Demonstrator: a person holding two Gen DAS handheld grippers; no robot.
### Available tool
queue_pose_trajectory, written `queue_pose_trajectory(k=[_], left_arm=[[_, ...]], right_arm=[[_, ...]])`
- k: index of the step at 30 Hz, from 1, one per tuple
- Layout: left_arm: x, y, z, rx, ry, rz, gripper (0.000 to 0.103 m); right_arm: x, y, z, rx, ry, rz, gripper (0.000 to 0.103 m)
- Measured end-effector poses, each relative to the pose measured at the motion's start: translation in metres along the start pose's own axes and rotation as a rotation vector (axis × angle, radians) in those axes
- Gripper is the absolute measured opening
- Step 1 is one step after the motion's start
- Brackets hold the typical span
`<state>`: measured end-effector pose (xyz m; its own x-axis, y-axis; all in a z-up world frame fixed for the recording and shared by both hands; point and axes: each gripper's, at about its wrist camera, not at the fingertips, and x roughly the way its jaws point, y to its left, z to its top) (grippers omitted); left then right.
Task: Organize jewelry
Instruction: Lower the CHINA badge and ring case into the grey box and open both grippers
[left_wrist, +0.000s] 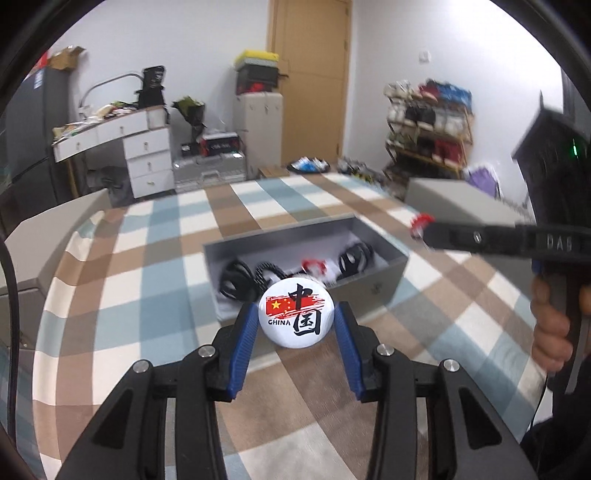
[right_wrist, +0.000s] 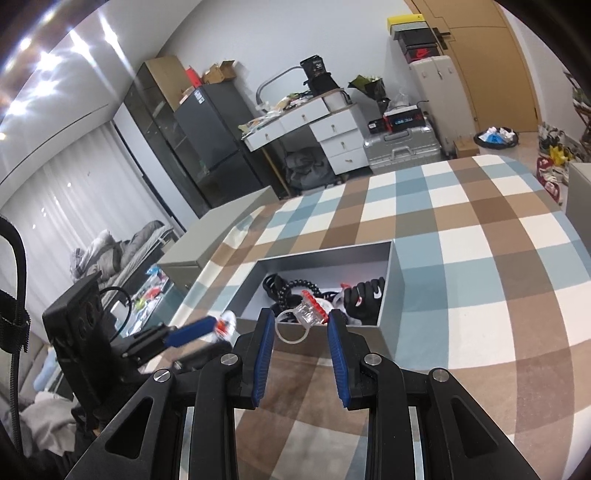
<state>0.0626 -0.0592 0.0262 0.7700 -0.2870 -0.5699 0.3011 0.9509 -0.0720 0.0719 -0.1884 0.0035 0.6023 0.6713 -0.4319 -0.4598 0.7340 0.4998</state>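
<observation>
While clamped, badge (left_wrist: 296, 315) between left tongs (left_wrist: 295, 325)

A checked cloth (left_wrist: 155, 258) in blue, brown and white squares covers the work surface. Behind it, a white desk with drawers (left_wrist: 147, 155) stands against the wall, its top heaped with clutter. Just beside the desk lies a silver suitcase (right_wrist: 402, 149), with a tall pale cabinet (left_wrist: 260, 125) next to it carrying stacked shoe boxes (left_wrist: 258, 70). A wooden door (left_wrist: 314, 81) is shut. A shoe rack (left_wrist: 430, 125) full of shoes stands to its right. A dark fridge (right_wrist: 218, 140) stands near sheer curtains (right_wrist: 74, 206).
</observation>
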Motion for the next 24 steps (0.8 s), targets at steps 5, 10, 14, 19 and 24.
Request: queue_pose_trajectory(k=[5, 10, 14, 19, 24], left_arm=[[-0.001, 0.011, 0.006, -0.045, -0.033, 0.023, 0.037], [-0.003, 0.020, 0.007, -0.071, -0.049, 0.051, 0.037], [-0.004, 0.025, 0.012, -0.084, -0.064, 0.065, 0.037], [-0.006, 0.026, 0.020, -0.082, -0.083, 0.068, 0.037], [0.000, 0.028, 0.028, -0.091, -0.091, 0.077, 0.037]], right_arm=[[-0.002, -0.001, 0.002, 0.018, -0.010, 0.013, 0.028], [-0.005, -0.002, 0.008, 0.031, -0.025, 0.026, 0.028], [-0.003, -0.002, 0.014, 0.031, -0.024, 0.013, 0.028], [0.000, 0.001, 0.024, 0.036, -0.039, 0.010, 0.028], [0.013, 0.003, 0.029, 0.040, -0.019, 0.005, 0.028]])
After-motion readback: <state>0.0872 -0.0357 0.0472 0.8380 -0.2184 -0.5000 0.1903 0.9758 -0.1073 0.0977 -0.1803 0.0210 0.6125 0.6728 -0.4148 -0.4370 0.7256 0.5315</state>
